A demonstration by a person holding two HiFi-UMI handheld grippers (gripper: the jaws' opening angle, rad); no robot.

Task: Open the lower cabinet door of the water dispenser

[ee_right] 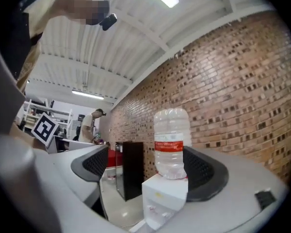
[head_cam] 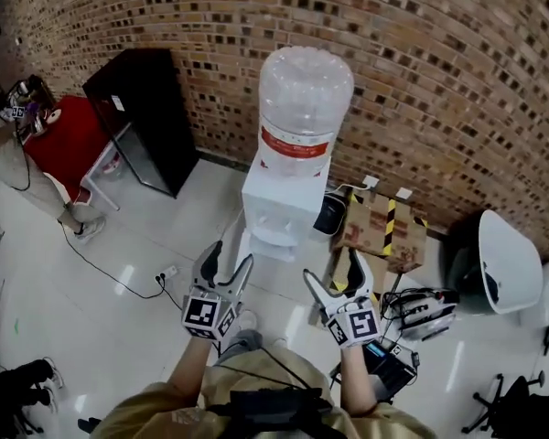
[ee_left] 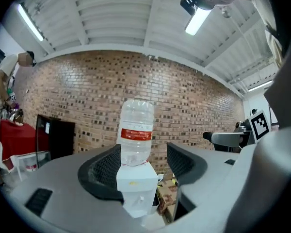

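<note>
The white water dispenser (head_cam: 282,210) stands against the brick wall with a clear bottle (head_cam: 305,99) bearing a red label on top. From above its lower cabinet door is not visible, and both gripper views cut off below the taps. My left gripper (head_cam: 229,259) and right gripper (head_cam: 332,268) are held up side by side in front of the dispenser, apart from it, pointing level at it. The left gripper (ee_left: 143,164) is open and holds nothing. The right gripper (ee_right: 148,166) is also wide open and holds nothing. The dispenser (ee_left: 136,186) (ee_right: 165,195) shows between each pair of jaws, farther off.
A black cabinet (head_cam: 142,117) and a red-covered table (head_cam: 69,140) stand left of the dispenser. A cardboard box (head_cam: 384,227) with yellow-black tape sits on its right, then a white chair (head_cam: 508,263). A cable and socket (head_cam: 160,277) lie on the floor. A person (ee_right: 92,125) stands far off.
</note>
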